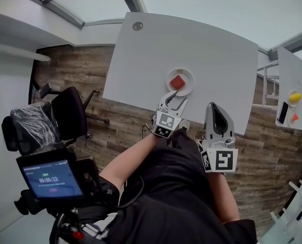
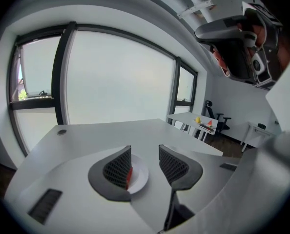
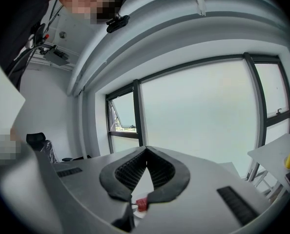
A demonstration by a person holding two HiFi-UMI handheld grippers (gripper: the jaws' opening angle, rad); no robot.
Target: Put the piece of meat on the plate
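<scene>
A red piece of meat (image 1: 178,82) lies on a small white plate (image 1: 190,78) near the front edge of the white table (image 1: 141,65). My left gripper (image 1: 175,96) hovers just in front of the plate, open and empty. In the left gripper view the plate (image 2: 139,177) shows between the spread jaws of the left gripper (image 2: 145,150), with a red sliver of the meat (image 2: 130,175) behind the left jaw. My right gripper (image 1: 215,107) hangs to the right off the table's front edge, shut on nothing. In its own view the right gripper (image 3: 146,151) has the meat (image 3: 142,204) low beneath its closed jaws.
A second white table (image 1: 298,75) at the right carries a yellow object (image 1: 295,97), an orange one (image 1: 294,118) and a dark flat device (image 1: 282,112). A black office chair (image 1: 69,111) and a screen on a rig (image 1: 52,179) stand to the left on the wooden floor.
</scene>
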